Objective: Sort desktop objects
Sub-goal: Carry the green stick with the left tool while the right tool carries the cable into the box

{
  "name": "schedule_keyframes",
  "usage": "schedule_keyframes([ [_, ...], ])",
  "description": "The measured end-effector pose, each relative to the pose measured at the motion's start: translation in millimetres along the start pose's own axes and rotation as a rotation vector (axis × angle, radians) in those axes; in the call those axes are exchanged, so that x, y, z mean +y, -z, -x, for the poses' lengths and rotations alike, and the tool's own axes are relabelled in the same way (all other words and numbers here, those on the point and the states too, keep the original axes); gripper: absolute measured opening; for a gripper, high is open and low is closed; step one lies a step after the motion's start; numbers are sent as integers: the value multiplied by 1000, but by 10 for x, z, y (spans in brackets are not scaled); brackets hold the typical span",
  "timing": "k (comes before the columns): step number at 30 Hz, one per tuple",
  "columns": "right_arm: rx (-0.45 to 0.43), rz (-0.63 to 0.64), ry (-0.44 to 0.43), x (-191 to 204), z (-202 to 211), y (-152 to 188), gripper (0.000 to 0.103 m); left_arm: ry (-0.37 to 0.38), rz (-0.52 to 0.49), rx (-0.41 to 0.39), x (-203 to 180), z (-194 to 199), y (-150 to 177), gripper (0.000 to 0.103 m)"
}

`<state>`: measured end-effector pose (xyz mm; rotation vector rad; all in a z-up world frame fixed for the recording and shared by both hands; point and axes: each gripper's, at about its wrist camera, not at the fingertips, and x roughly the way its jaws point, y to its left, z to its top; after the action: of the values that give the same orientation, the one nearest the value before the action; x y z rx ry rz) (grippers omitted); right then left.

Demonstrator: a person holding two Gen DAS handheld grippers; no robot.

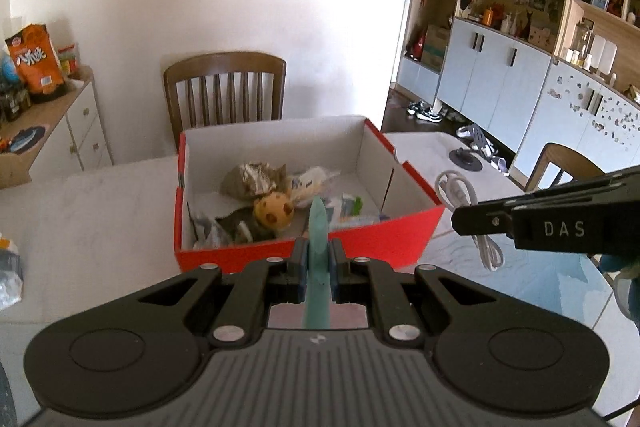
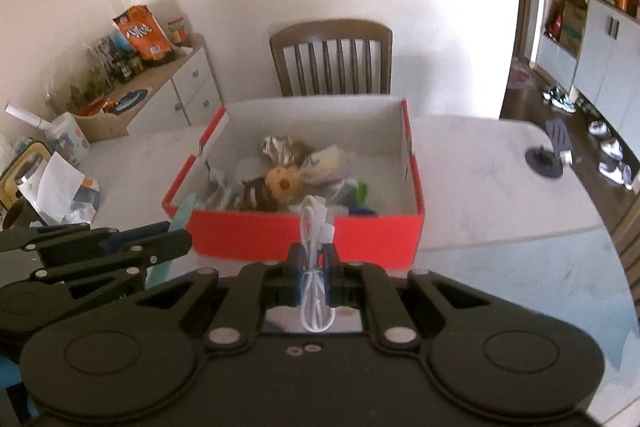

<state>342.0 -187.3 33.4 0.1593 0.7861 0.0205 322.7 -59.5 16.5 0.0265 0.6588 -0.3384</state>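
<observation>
Your left gripper (image 1: 319, 259) pinches a flat teal strip (image 1: 318, 247) edge-on; its tip points ahead over the near wall of the red box (image 1: 304, 255). Your right gripper (image 2: 313, 259) is clamped on a coiled white cable (image 2: 314, 227), with the box just ahead. "DAS" is printed on the right gripper's side.
</observation>
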Motion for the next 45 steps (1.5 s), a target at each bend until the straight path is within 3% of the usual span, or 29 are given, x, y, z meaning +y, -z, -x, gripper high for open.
schedule_keyframes([
  [13, -29, 44, -49, -162, -121, -461, 9, -32, -9, -16, -69, -223, -345, 10],
  [25, -10, 67, -41, -318, -485, -718, 9, -66, 27, 56, 68, -612, -557, 10],
  [45, 77, 91, 10, -483, -1173, -804, 9, -136, 54, 190, 425, -1341, -669, 10],
])
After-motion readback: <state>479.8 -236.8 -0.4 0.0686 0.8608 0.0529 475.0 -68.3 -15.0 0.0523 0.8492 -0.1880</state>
